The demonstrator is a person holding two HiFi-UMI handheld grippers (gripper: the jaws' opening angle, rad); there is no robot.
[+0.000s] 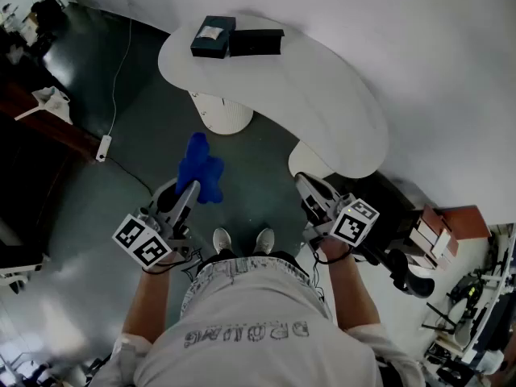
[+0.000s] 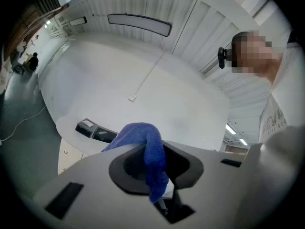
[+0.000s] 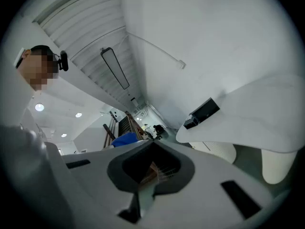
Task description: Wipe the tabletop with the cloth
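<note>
Person stands back from the white curved tabletop point(image 1: 322, 95), grippers held low, both well apart from it. Left gripper point(image 1: 190, 189) is clamped on the blue terry cloth point(image 1: 201, 168), which bunches above the jaws and hangs over the grey floor, not touching the top. Right gripper point(image 1: 303, 182): jaws together, nothing btwn them. Two dark rectangular boxes point(image 1: 235, 38) sit at the far end of the top. Progress, imo: cloth's in hand, no wiping under way. Left to do: bring the cloth down onto the surface and sweep it, working round those boxes.
</note>
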